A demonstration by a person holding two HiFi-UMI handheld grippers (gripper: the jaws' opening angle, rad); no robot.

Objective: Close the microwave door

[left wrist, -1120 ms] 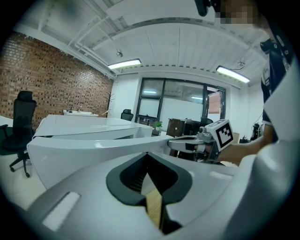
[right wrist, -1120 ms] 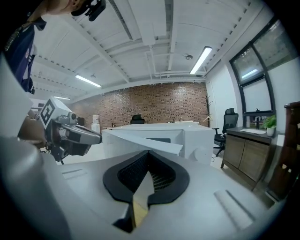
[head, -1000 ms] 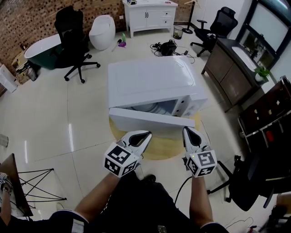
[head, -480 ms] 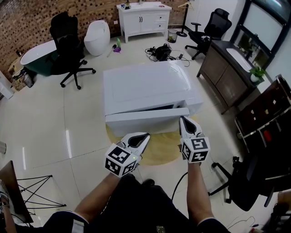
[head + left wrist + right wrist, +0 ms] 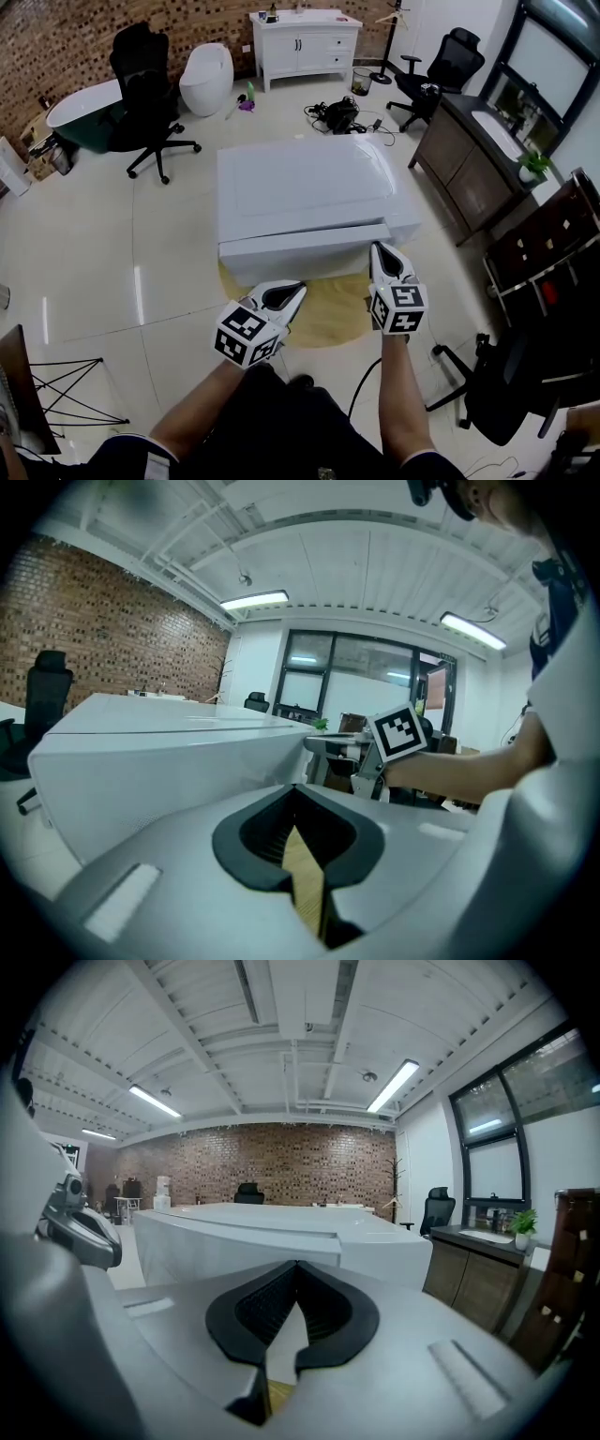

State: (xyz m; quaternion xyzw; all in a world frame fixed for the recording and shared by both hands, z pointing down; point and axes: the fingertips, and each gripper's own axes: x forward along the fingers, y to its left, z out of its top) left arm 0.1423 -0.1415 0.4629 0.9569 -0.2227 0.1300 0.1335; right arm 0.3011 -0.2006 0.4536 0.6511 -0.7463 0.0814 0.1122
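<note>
Round wooden worktop (image 5: 330,317) carries the microwave (image 5: 300,183); its stiff, light door (image 5: 300,249) looks nearly flush. Left gripper (image 5: 299,289) and right gripper (image 5: 381,249) have fingers together, empty; a push at the door's right end should do.

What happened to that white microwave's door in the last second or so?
The microwave door swung in from ajar to shut or almost shut, so the dishes inside no longer show. The right gripper followed it forward and now sits at the door's right end. The left gripper stayed back over the round wooden table, off the door. Both grippers have their jaws together and hold nothing.
</note>
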